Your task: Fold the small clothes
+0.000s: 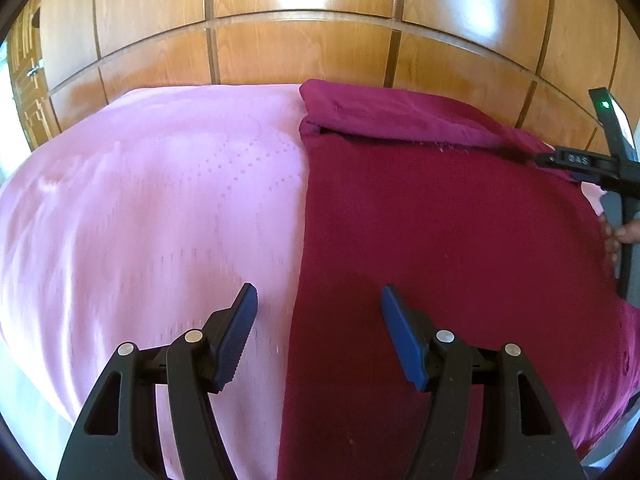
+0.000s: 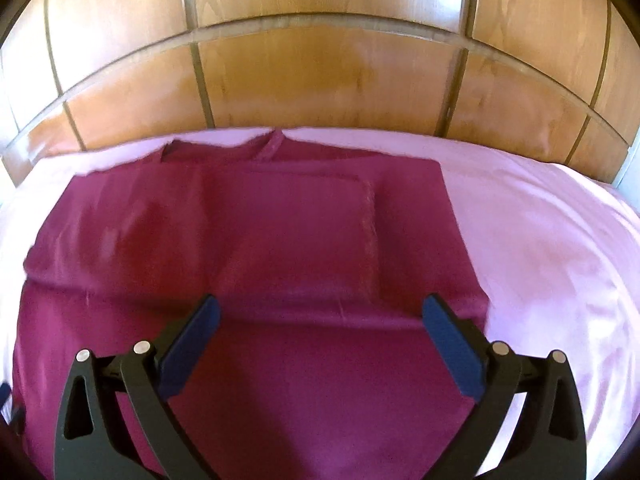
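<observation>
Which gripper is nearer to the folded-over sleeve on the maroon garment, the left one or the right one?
Right. The right gripper hovers open just before the folded-over sleeve. The left gripper is open over the maroon garment at its other side edge.

Left claw (image 1: 318, 334): jaws spread wide, blue-padded fingers (image 1: 236, 336) angled outward, nothing between them; black linkage arms with silver pivot pins in the foreground, pointing forward and slightly down.

Right claw (image 2: 318, 346): jaws likewise spread wide, blue pads (image 2: 454, 350) empty, same black linkage and pins.

In the left wrist view the right claw's body (image 1: 612, 184) enters at the right edge, green indicator lit, with the person's fingers (image 1: 618, 236) wrapped on its grey handle.
</observation>
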The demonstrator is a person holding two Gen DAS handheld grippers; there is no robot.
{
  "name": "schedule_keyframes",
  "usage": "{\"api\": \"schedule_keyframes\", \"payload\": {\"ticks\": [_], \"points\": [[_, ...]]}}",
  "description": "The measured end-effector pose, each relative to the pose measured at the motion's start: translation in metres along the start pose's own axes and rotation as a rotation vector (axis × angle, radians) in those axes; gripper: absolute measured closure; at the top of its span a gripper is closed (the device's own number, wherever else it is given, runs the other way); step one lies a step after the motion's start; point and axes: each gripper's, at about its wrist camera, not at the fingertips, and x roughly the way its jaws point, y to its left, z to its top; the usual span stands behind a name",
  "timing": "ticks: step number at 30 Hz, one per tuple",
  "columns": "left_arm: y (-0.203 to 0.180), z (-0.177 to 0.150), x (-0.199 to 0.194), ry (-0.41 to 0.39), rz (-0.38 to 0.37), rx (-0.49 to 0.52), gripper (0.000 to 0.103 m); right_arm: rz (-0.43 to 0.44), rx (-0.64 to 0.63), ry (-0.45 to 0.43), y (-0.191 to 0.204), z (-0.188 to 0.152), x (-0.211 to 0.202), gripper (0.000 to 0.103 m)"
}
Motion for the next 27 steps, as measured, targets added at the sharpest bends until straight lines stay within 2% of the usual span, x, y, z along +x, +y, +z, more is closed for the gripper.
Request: {"api": "schedule_keyframes", "payload": {"ticks": [7,10,12,13,17,20,22,24,25,26,27], "points": [[0.007,-0.009,-0.009,0.013,-0.033,0.007,0.04,-0.003,0.0,0.033,-0.036,-0.039,-0.033,0.002],[0.013,-0.016,-0.018,0.032,-0.077,0.027,0.04,0.028,0.033,0.057,-0.057,-0.064,-0.048,0.002],[0.018,-0.021,-0.023,0.049,-0.115,0.03,0.045,0.071,0.069,0.082,-0.071,-0.085,-0.061,0.002],[0.02,-0.023,-0.026,0.061,-0.139,0.03,0.048,0.09,0.085,0.092,-0.077,-0.095,-0.066,0.005],[0.024,-0.036,-0.039,0.113,-0.217,0.065,0.06,0.184,0.141,0.133,-0.089,-0.133,-0.093,0.029],[0.02,-0.046,-0.046,0.148,-0.241,0.098,0.072,0.23,0.135,0.167,-0.085,-0.16,-0.115,0.037],[0.017,-0.051,-0.049,0.167,-0.256,0.116,0.086,0.255,0.112,0.192,-0.078,-0.177,-0.129,0.039],[0.016,-0.054,-0.052,0.174,-0.261,0.126,0.092,0.272,0.1,0.218,-0.07,-0.187,-0.136,0.039],[0.016,-0.054,-0.053,0.175,-0.267,0.12,0.094,0.275,0.078,0.238,-0.064,-0.192,-0.139,0.045],[0.019,-0.051,-0.056,0.177,-0.293,0.103,0.094,0.273,0.06,0.25,-0.061,-0.193,-0.139,0.059],[0.021,-0.048,-0.058,0.177,-0.318,0.088,0.095,0.262,0.044,0.261,-0.058,-0.193,-0.139,0.067]]}}
